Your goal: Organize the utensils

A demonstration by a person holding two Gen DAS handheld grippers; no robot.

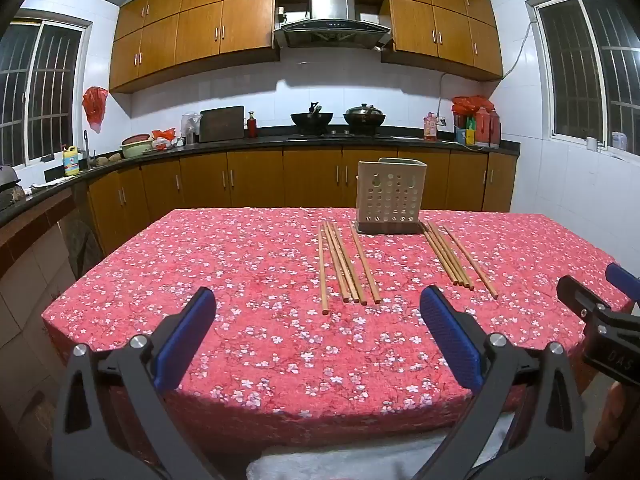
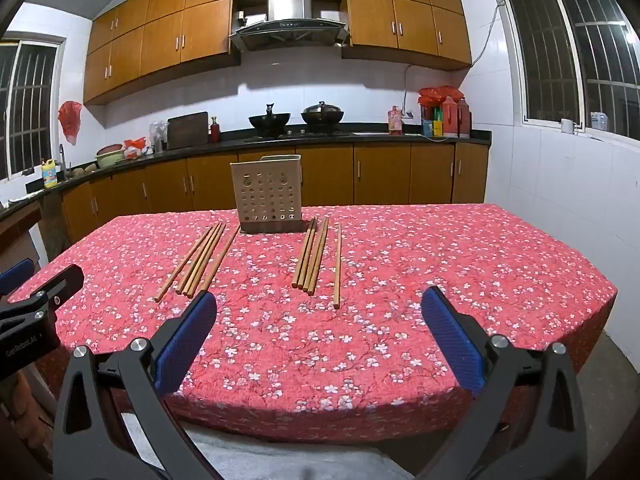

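Nearest my left wrist camera, the left gripper [image 1: 318, 308] held its blue ribbed pads wide apart over the near table edge, gripping nothing. My right gripper [image 2: 319, 308] sat the same way, jaws spread and empty above the cloth.

Past the fingers, the left bundle of chopsticks [image 1: 347, 262] lay flat in the middle of the frame: slim, round, pale wooden sticks, roughly parallel, one stick a little apart on each side. The right bundle of chopsticks [image 1: 460, 256] lay to its right, four close together and one apart. From the right wrist view both groups sat at centre frame, [image 2: 198, 260] and [image 2: 316, 256].

Between their far ends stood the utensil holder [image 1: 390, 196], a beige, boxy plastic caddy with rows of round holes, upright on a dark base.

All rested on the table [image 1: 240, 264], draped in a red cloth printed with small white blossoms.

Behind, across the upper frame, ran wooden cabinets [image 1: 248, 20], a steel range hood [image 1: 331, 20], white tiled walls, a dark counter with two woks [image 1: 338, 119], and barred windows at both edges.
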